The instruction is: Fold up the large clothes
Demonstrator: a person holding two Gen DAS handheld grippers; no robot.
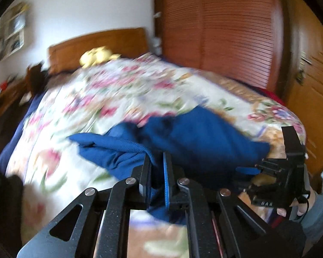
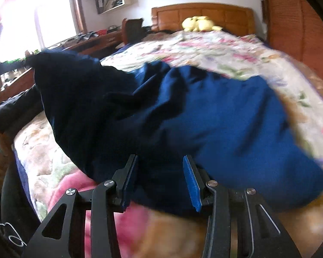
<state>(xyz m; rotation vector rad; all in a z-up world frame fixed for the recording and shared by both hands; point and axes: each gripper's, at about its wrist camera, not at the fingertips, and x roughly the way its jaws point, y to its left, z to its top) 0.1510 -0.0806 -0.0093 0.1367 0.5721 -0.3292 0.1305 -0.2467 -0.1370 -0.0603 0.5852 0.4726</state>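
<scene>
Your left gripper [image 1: 157,172] is closed narrow, pinching a fold of the blue garment [image 1: 196,142]. Your right gripper [image 2: 161,178] stands wide, fabric lying between its jaws without being clamped. The garment lies crumpled on the floral bedspread [image 2: 226,51], near the bed's foot.
</scene>
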